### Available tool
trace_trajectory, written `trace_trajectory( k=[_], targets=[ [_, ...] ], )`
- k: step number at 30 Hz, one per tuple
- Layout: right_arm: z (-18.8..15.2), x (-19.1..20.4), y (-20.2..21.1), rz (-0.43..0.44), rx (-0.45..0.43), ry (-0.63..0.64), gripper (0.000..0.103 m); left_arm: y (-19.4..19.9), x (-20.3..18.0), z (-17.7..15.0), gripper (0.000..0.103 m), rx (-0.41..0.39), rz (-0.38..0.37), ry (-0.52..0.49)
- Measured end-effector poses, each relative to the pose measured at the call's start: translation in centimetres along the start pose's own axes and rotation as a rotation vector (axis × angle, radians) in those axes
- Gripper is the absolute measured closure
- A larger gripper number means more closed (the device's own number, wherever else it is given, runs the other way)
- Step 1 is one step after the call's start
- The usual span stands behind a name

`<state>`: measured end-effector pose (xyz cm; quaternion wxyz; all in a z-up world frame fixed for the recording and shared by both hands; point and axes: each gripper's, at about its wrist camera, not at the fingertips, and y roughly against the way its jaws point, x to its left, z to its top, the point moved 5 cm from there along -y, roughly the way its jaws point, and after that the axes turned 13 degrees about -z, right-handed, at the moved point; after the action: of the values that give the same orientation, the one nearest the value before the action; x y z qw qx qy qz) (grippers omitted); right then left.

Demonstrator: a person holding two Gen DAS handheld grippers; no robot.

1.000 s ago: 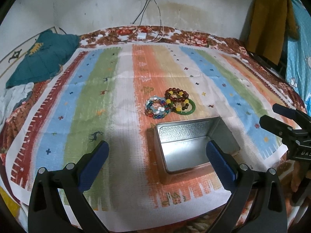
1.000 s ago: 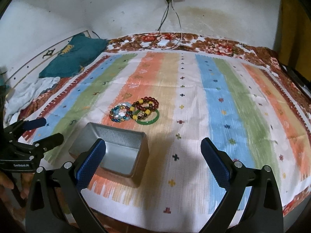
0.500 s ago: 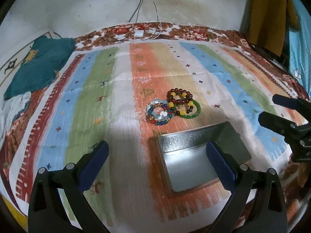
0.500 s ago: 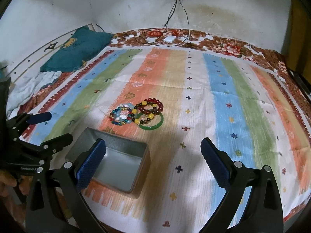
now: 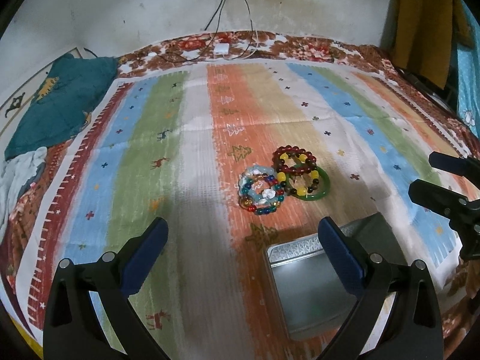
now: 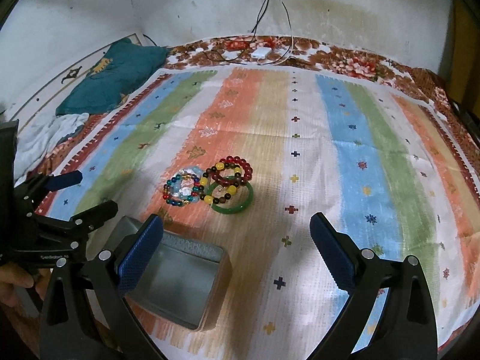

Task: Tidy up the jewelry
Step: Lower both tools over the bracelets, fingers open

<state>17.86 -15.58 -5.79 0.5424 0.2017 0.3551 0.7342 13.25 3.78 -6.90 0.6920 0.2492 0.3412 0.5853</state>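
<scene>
Stained white wall [image 5: 300, 6] behind striped bedspread [image 5: 186, 138]

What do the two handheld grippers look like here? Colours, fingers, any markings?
Both match: the left gripper and right gripper have matte black angular frames with silver screws and two long fingers faced with blue textured pads. Small white lettering on the left one's body in the right wrist view is too blurred to read.

Woven striped cloth [image 5: 192, 156], coarse and matt. Beyond the cloth, floral printed bedsheet [image 6: 354, 60], soft and dull. Near the cloth's front edge, metal tin [image 6: 177, 282] with brushed grey inside (embossed along the rim). Just past the tin, glossy beaded bracelets [image 5: 264, 190] and smooth, shiny green bangle [image 6: 232, 199]. Matt black plastic left gripper [image 5: 243, 246] with textured blue pads [image 5: 144, 255].
</scene>
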Motion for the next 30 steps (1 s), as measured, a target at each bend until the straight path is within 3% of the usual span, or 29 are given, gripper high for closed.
trace_trajectory(
  k=[19, 25, 30],
  targets=[
    [1.3, 0.2, -5.6, 0.063, 0.167, -0.051, 0.004, -4.8, 3.2, 1.0, 0.006, 0.134, -0.099, 0.145],
    [1.6, 0.2, -7.1, 0.070, 0.204, -0.071, 0.004, -6.3, 3.9, 0.9, 0.012, 0.178, -0.126, 0.187],
    [1.7, 0.4, -8.3, 0.091, 0.239, -0.094, 0.004, -7.2, 4.1, 1.1, 0.025, 0.194, -0.174, 0.224]
  ],
)
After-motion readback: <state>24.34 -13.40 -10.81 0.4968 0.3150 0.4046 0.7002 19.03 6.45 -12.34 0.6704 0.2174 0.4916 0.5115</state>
